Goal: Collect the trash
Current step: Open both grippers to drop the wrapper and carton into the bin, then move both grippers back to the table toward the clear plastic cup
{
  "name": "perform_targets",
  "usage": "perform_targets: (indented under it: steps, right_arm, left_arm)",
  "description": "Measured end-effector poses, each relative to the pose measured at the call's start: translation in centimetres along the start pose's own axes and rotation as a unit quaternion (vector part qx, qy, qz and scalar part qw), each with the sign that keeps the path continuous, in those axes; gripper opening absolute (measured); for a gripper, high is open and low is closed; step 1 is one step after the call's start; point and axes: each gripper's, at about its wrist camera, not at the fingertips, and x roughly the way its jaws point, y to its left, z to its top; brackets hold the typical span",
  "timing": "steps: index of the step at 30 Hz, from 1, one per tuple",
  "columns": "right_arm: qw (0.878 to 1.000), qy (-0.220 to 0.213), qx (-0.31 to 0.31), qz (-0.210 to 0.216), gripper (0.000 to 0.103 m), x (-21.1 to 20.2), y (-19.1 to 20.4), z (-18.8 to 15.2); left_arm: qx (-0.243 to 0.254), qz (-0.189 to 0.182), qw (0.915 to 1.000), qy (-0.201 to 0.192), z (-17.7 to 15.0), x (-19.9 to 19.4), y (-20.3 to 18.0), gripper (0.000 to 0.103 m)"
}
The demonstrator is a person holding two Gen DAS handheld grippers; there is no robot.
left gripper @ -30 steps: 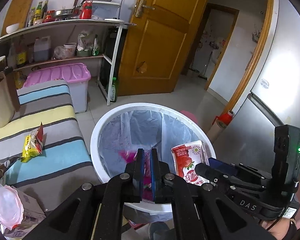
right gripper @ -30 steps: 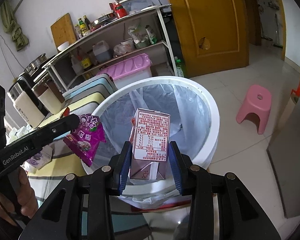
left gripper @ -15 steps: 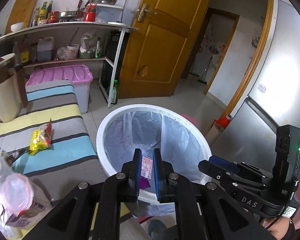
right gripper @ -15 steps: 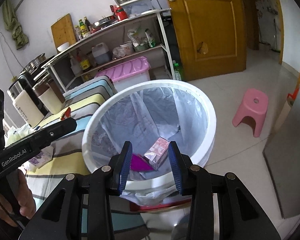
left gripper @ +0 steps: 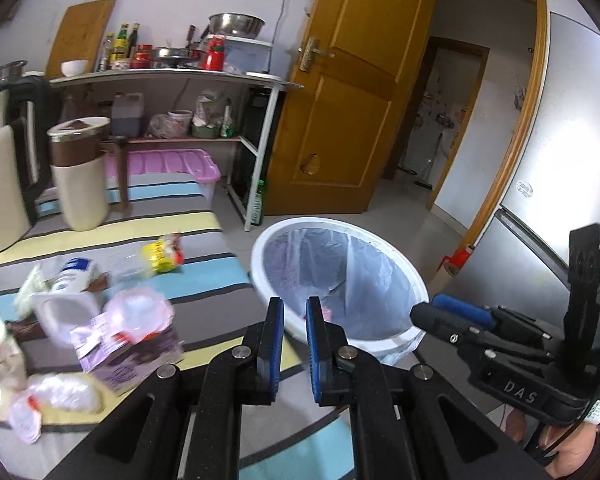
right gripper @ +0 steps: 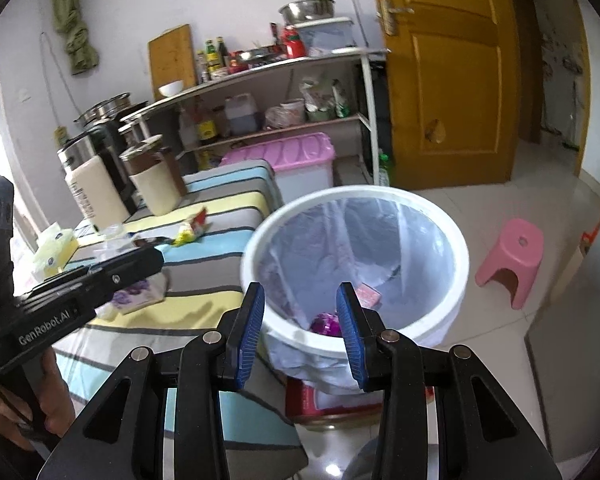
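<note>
Both tongs, left (left gripper: pixel 294 344) and right (right gripper: pixel 300 334), empty, jaws parted. Yellow wrapper (left gripper: pixel 162 254), centre-left on table (left gripper: pixel 204 276): light, crinkly, slippery; pinch its flat edge. Bin (left gripper: pixel 414 300) right.

My left gripper (left gripper: pixel 294 344), lower centre of frame, shows a narrow empty gap between its jaws. My right gripper (right gripper: pixel 300 334), lower centre, stands half open, empty, angled downward.
</note>
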Motion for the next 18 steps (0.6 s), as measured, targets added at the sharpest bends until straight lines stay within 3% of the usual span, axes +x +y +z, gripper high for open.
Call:
perform_targets:
  steps: [7, 18]
  right_arm:
    - [0.999, -0.003, -0.025, 0.023, 0.039, -0.4, 2.9, -0.3]
    - [0.995, 0.032, -0.053, 0.082, 0.042, 1.4, 6.9, -1.8]
  left_arm:
    - [-0.012, 0.03, 0.9994, -0.012, -1.0, -3.0, 2.1, 0.011]
    - [-0.04, 0.087, 0.9954, -0.002, -4.3, -5.9, 6.1, 0.011]
